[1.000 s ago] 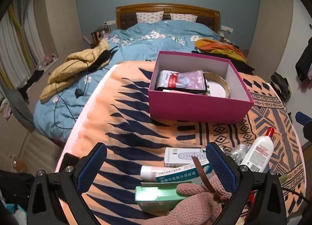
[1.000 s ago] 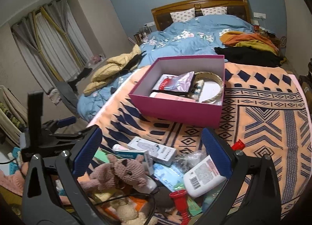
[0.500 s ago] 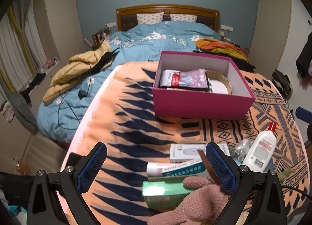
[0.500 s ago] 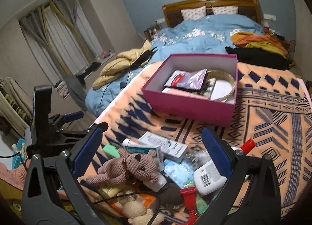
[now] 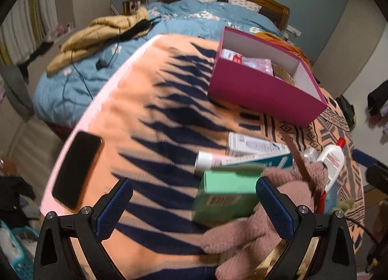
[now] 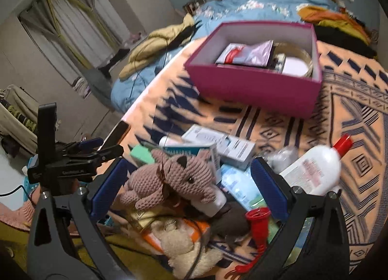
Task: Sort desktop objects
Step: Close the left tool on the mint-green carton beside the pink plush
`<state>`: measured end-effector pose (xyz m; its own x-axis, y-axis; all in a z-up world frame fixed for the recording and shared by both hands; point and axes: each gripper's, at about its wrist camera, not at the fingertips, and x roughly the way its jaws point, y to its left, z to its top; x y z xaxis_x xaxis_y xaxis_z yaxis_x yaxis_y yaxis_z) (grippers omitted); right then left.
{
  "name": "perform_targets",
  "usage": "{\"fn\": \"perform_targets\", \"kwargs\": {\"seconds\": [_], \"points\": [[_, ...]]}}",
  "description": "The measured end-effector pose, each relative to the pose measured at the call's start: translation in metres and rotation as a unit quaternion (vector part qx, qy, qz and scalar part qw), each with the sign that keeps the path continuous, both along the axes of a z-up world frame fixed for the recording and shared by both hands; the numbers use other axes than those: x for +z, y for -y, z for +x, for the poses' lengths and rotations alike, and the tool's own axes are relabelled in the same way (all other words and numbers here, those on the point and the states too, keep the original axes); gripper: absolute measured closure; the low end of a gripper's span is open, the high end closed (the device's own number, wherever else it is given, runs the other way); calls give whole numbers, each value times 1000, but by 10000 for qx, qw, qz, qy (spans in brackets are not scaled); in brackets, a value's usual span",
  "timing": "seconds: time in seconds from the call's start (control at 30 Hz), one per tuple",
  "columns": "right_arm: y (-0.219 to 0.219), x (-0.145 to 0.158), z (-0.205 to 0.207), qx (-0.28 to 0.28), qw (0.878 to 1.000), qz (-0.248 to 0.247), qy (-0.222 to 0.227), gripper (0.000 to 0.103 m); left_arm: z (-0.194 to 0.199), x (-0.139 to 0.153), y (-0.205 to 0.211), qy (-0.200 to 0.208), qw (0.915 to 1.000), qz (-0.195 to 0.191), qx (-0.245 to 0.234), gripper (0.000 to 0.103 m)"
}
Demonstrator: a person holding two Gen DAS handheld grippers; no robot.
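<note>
- Pink crocheted plush bear (image 6: 169, 178) lies atop the clutter pile.
- Green box (image 5: 228, 195) beside it.
- White bottle (image 6: 312, 170), red cap, lying.
- Magenta box (image 6: 254, 88) open, partly filled.

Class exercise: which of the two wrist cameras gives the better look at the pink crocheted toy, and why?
The right wrist view: the pink crocheted toy shows whole there, face, ears and limbs, lying between the open right gripper fingers. The left wrist view catches only a blurred part of its body, partly behind that gripper's finger.

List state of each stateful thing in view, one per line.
Pink box: open, partly filled.
White bottle: lying down, red cap on.
Phone: flat, screen dark.
Knitted toy: lying atop pile.
Left gripper: open, empty.
Right gripper: open, empty.
</note>
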<state>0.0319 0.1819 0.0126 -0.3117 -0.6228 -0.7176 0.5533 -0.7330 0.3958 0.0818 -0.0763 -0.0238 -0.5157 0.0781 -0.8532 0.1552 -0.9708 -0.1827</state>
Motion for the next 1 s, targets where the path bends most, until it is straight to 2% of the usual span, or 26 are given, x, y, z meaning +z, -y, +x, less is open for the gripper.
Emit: {"fn": "perform_targets", "kwargs": {"seconds": [0.2, 0.53, 0.73, 1.0], "points": [[13, -22, 0, 194, 9992, 61, 348, 1, 11, -19, 2, 278, 9985, 455, -116, 0], [9, -37, -7, 132, 9971, -143, 733, 1, 16, -29, -11, 466, 9941, 810, -552, 6], [3, -40, -9, 73, 9963, -232, 828, 1, 18, -35, -18, 566, 9880, 1169, -833, 6], [12, -46, -8, 210, 9959, -227, 851, 1, 16, -47, -23, 797, 9831, 1333, -970, 6]]}}
